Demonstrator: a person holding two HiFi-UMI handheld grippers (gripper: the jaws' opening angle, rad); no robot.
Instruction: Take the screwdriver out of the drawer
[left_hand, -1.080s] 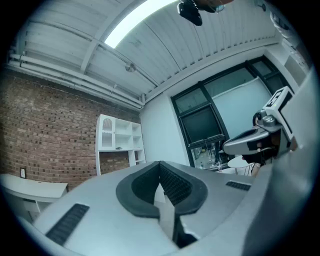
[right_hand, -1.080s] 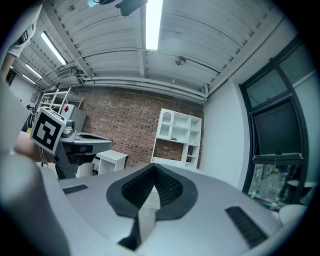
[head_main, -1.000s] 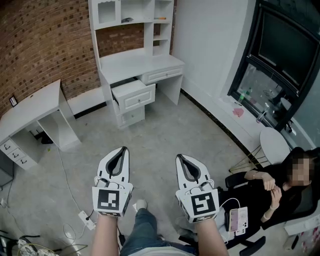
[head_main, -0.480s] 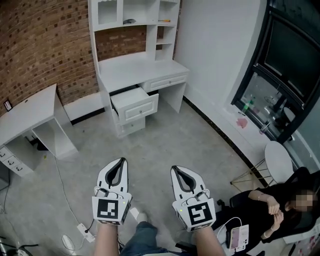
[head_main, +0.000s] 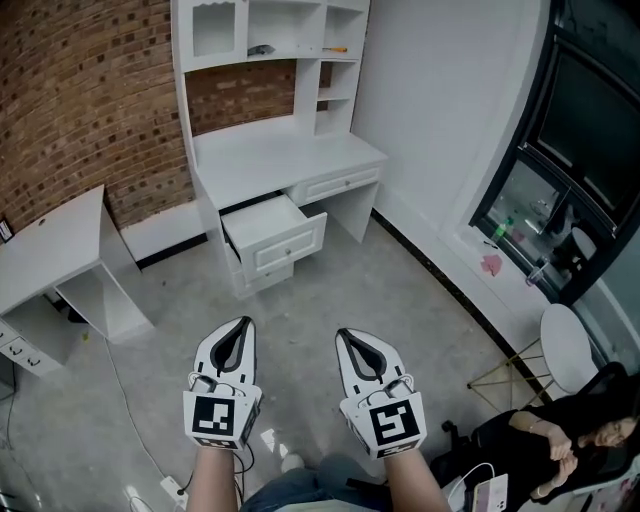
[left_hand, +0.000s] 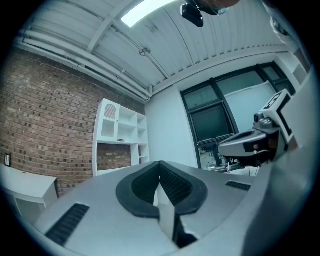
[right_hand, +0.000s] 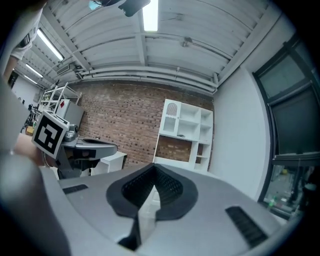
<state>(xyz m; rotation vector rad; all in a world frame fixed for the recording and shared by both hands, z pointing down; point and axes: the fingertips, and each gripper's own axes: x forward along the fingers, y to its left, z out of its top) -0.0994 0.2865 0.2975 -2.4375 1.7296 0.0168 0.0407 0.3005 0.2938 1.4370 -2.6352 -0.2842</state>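
Observation:
The white desk (head_main: 290, 155) with a shelf unit stands against the brick wall, far ahead of me. Its upper left drawer (head_main: 275, 238) is pulled open; I cannot make out a screwdriver inside it from here. My left gripper (head_main: 240, 323) and right gripper (head_main: 351, 334) are held side by side over the concrete floor, well short of the desk, both shut and holding nothing. In the left gripper view the jaws (left_hand: 160, 163) meet at the tip, with the shelf unit (left_hand: 120, 145) beyond. The right gripper view shows its jaws (right_hand: 154, 166) closed too.
A second white desk (head_main: 55, 245) stands at the left by the brick wall. A small orange item (head_main: 336, 49) lies on an upper shelf. A person (head_main: 560, 440) sits at the bottom right beside a round white stool (head_main: 568, 345). A power strip (head_main: 172, 489) lies on the floor.
I have walked toward the desk: it and the open drawer look nearer and lower in the head view, and the seated person has slid toward the bottom right corner. Both grippers stay shut.

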